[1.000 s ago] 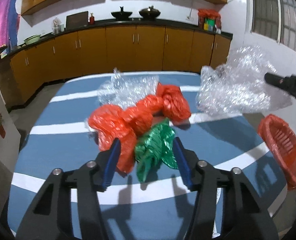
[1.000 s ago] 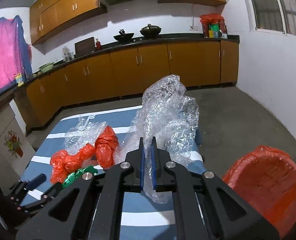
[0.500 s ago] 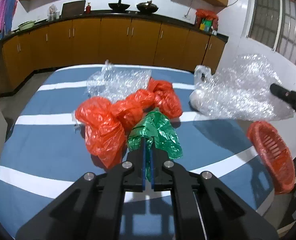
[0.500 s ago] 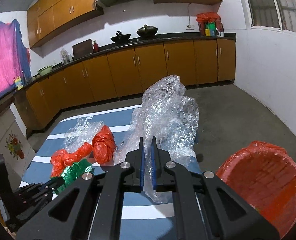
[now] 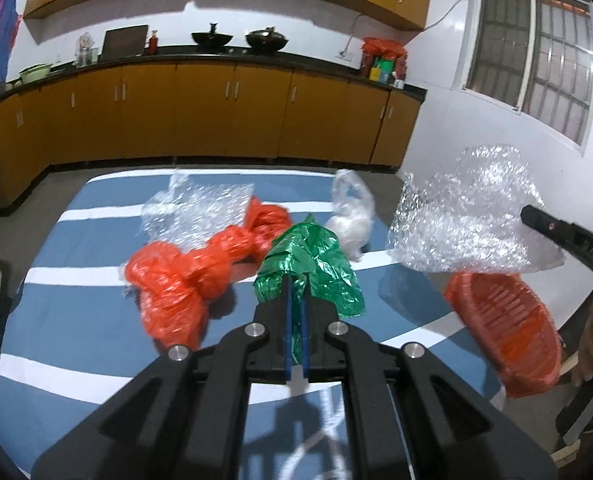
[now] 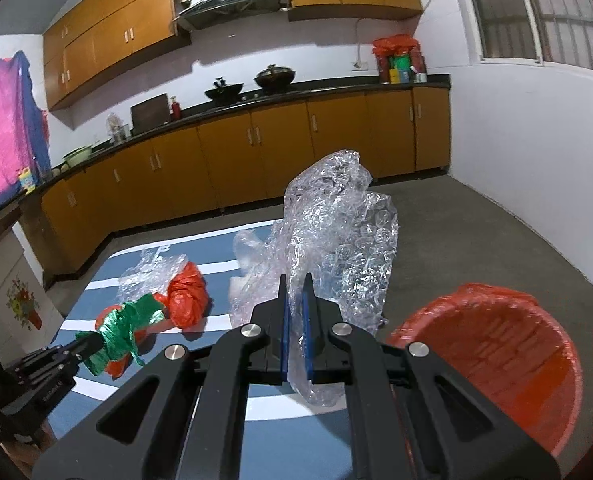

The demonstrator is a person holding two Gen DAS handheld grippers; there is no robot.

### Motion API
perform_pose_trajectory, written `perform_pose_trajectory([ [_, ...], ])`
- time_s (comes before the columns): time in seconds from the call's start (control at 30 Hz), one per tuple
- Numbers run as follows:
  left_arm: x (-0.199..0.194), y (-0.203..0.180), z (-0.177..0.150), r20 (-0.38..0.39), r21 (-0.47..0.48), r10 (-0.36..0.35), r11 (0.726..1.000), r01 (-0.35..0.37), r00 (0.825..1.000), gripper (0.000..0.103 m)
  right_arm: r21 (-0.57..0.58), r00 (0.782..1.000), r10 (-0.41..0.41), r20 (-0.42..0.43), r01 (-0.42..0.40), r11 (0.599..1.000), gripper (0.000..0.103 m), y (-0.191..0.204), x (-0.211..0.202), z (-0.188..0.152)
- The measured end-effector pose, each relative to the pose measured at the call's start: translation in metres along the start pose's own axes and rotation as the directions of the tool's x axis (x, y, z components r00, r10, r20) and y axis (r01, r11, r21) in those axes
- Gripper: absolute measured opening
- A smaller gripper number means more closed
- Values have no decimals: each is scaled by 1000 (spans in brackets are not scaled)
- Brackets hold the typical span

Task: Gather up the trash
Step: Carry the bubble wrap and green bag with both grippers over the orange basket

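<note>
My left gripper (image 5: 295, 280) is shut on a crumpled green plastic bag (image 5: 316, 264) and holds it above the blue striped table (image 5: 76, 340); the bag also shows in the right wrist view (image 6: 126, 326). My right gripper (image 6: 295, 280) is shut on a clear bubble wrap sheet (image 6: 344, 232), held in the air next to the red basket (image 6: 492, 364). In the left wrist view the bubble wrap (image 5: 468, 216) hangs above the basket (image 5: 508, 332). Red plastic bags (image 5: 188, 276), another bubble wrap piece (image 5: 192, 208) and a white plastic bag (image 5: 350, 216) lie on the table.
The red basket sits off the table's right edge, lined with red plastic. Brown kitchen cabinets (image 5: 216, 112) run along the far wall past a strip of grey floor (image 6: 496, 240). A white wall stands to the right.
My left gripper closed on the green bag and lifted it off the table to the right. My right gripper kept hold of the bubble wrap and moved closer over the red basket.
</note>
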State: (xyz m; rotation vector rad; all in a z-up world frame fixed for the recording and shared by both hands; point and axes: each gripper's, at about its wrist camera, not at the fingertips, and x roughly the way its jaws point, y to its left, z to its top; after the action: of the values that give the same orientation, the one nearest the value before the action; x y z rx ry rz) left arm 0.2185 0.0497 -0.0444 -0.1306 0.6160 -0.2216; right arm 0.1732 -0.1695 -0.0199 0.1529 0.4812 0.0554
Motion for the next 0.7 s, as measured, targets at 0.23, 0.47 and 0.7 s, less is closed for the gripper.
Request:
perform_pose_trajectory([
  [0.23,-4,-36,9,12,36,-64,997,64,998,5,40,998,-67,12,66,997,6,-35,-22,-6],
  [0.47,1,-78,14,2,74,-142,987,141,990,5,89,989,-147,17,145,985,6,-75,-43,-14],
  [0.7,9,-122,17,-21,109,-228,967,229,973,5,152,972,-236,17,231,961,6,-110,-61,-21],
])
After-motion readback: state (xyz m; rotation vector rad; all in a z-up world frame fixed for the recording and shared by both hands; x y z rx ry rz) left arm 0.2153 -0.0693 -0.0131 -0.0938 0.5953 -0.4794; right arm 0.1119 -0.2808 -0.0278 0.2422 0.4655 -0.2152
